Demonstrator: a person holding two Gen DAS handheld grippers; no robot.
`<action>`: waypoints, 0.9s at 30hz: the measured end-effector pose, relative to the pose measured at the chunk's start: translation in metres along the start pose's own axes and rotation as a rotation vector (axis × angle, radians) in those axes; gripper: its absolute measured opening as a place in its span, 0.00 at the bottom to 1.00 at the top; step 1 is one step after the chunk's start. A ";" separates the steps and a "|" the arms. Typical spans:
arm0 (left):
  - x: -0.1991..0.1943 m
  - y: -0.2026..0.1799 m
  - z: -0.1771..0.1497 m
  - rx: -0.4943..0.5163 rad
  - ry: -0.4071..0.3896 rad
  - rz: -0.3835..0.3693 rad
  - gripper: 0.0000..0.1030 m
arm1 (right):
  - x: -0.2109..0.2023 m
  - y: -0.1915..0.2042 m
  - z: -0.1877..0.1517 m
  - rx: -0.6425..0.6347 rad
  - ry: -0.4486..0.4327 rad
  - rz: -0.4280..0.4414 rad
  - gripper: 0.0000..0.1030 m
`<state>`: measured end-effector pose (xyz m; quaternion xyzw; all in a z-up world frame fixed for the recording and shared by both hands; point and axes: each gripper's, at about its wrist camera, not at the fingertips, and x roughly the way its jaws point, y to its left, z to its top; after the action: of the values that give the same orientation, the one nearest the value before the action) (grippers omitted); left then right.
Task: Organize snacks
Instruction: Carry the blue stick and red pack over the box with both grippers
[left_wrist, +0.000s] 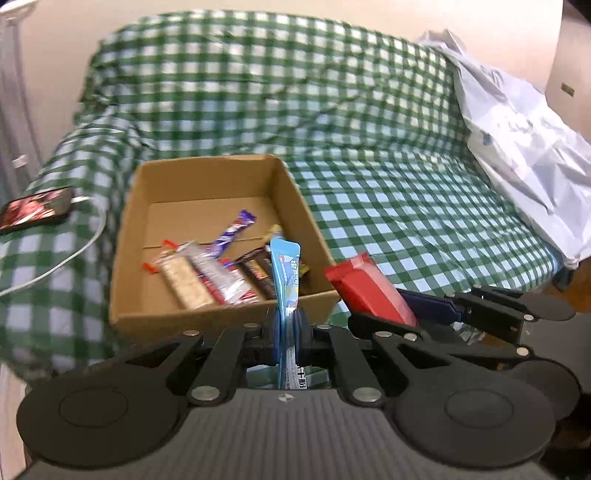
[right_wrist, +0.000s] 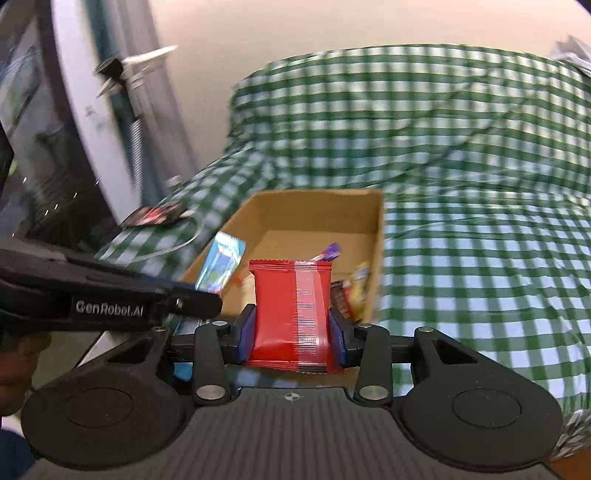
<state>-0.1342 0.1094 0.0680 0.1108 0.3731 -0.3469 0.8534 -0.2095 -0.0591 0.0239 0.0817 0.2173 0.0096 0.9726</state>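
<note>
An open cardboard box sits on a sofa covered in green checked cloth and holds several snack bars. My left gripper is shut on a light blue snack packet, held upright just before the box's near wall. My right gripper is shut on a red snack packet, also near the box's near edge. The red packet and right gripper show to the right in the left wrist view. The blue packet and left gripper show at left in the right wrist view.
A phone with a white cable lies on the sofa's left arm. A white plastic bag lies at the sofa's right end. A white door or panel stands left of the sofa.
</note>
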 end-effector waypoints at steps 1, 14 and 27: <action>-0.007 0.004 -0.005 -0.012 -0.009 0.002 0.07 | -0.003 0.011 -0.002 -0.023 0.001 0.000 0.41; -0.057 0.029 -0.037 -0.117 -0.103 -0.010 0.07 | -0.028 0.067 -0.013 -0.134 -0.025 -0.040 0.41; -0.059 0.029 -0.040 -0.128 -0.113 -0.021 0.07 | -0.032 0.071 -0.014 -0.146 -0.019 -0.047 0.41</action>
<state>-0.1656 0.1784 0.0805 0.0325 0.3470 -0.3372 0.8745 -0.2438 0.0118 0.0365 0.0056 0.2086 0.0016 0.9780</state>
